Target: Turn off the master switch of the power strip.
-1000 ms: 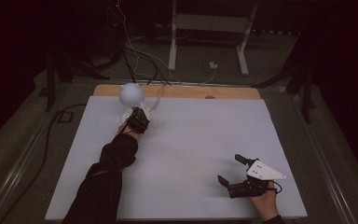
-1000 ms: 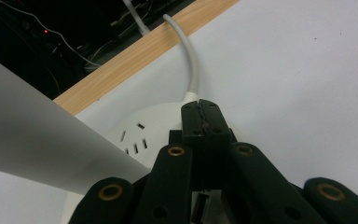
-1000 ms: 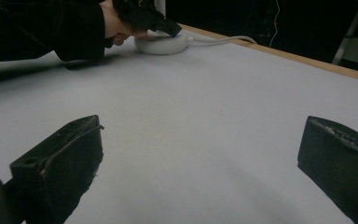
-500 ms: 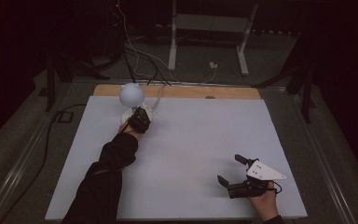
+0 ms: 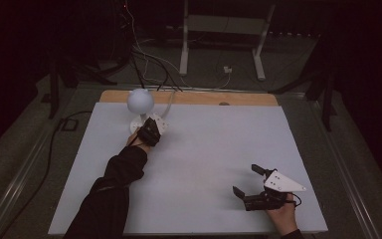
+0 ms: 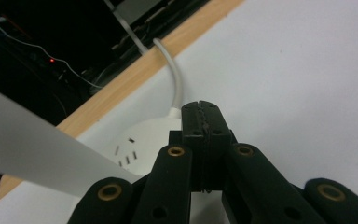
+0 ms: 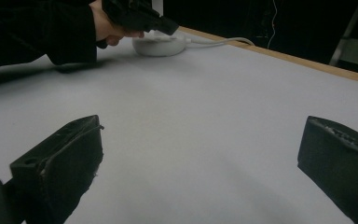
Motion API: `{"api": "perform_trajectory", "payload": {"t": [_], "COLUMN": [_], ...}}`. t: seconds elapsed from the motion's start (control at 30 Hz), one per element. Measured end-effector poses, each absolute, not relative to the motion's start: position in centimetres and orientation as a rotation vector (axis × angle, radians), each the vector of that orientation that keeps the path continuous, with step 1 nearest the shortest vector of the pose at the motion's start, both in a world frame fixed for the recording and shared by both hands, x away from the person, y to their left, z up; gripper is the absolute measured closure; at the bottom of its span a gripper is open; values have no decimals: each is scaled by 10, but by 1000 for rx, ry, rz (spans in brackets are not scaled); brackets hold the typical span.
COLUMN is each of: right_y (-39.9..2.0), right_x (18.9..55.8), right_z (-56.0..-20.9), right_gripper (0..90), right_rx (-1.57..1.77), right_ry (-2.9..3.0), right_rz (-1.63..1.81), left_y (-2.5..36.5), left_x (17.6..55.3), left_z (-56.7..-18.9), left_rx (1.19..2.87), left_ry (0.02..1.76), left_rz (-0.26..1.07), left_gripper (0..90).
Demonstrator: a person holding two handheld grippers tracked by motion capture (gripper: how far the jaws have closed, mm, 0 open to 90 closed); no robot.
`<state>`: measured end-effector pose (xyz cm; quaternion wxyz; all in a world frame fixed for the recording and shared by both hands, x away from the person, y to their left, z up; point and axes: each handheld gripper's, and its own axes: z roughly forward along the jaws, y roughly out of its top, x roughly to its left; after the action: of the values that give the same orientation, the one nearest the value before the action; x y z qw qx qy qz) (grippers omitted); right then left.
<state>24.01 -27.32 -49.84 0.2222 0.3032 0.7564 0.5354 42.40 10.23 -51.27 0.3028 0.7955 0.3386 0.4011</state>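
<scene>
The left gripper is at the far left of the counter, with its jaws closed together and nothing between them, as the left gripper view shows. Its tip rests on or just above the round white base of a small lamp, whose white globe stands over the base, near the wooden far edge of the counter. A white cable leaves the base toward the far side. I judge that the step in hand is pressing a switch or touch spot on the base with the closed tip; I cannot tell if the tip really touches it. The globe does not look lit. The next move calls for a short, gentle push downward, without sliding the base. The right gripper waits at the near right, jaws wide apart and empty, well apart from the lamp.
</scene>
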Motion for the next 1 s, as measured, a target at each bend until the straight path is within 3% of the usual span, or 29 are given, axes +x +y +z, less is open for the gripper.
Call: {"api": "perform_trajectory", "payload": {"t": [0.2, 0.27, 0.4, 0.6, 1.0], "right_y": [-273, -273, -273, -273, -272], "right_x": [240, 240, 240, 240, 241], "right_z": [-498, -498, -498, -498, -499], "right_gripper": [0, 0, 0, 0, 0], "right_rx": [836, 839, 836, 838, 840], "right_ry": [2089, 2089, 2088, 2089, 2093], "right_rz": [1481, 1482, 1482, 1479, 1477], "left_y": [102, 101, 101, 103, 96], "left_x": [418, 417, 415, 413, 402], "left_z": [-503, -503, -501, -492, -482], "left_rx": [2098, 2114, 2112, 2118, 2223], "left_ry": [876, 869, 888, 919, 867], "left_rz": [1012, 997, 968, 905, 587], "left_gripper": [895, 814, 753, 564, 120]}}
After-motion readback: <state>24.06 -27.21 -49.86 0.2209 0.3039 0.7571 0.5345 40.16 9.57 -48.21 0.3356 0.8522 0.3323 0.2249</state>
